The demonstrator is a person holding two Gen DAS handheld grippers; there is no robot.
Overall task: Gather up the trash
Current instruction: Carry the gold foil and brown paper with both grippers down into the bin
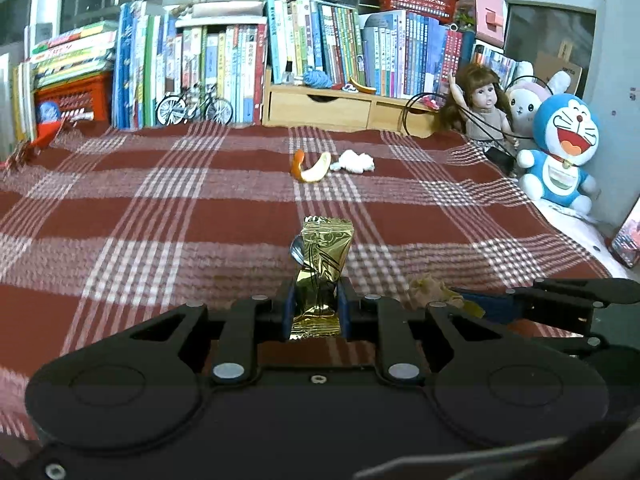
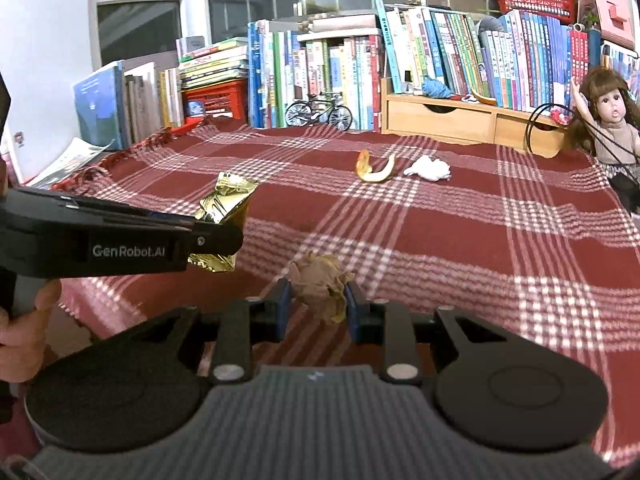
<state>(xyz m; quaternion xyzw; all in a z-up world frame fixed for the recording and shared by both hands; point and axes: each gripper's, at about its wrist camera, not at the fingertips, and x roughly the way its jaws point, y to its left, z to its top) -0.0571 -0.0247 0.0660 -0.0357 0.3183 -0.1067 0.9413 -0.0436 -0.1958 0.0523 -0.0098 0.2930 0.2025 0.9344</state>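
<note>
My left gripper (image 1: 316,308) is shut on a gold foil wrapper (image 1: 322,264) that stands up between its blue pads. The same gripper (image 2: 224,236) and wrapper (image 2: 226,204) show at the left of the right wrist view, held by a hand (image 2: 20,320). A crumpled brown paper ball (image 2: 320,280) sits clamped in my right gripper (image 2: 318,308); that gripper (image 1: 472,306) and ball (image 1: 430,288) appear low right in the left wrist view. Farther back on the red plaid cloth (image 1: 160,208) lie an orange peel (image 1: 310,166) (image 2: 374,168) and a white crumpled tissue (image 1: 356,161) (image 2: 428,169).
Rows of books (image 1: 200,68) and a wooden drawer box (image 1: 332,106) line the back, with a toy bicycle (image 1: 194,106) in front. A doll (image 1: 484,100) and plush toys (image 1: 560,148) stand at the right. A red basket (image 1: 76,96) sits back left.
</note>
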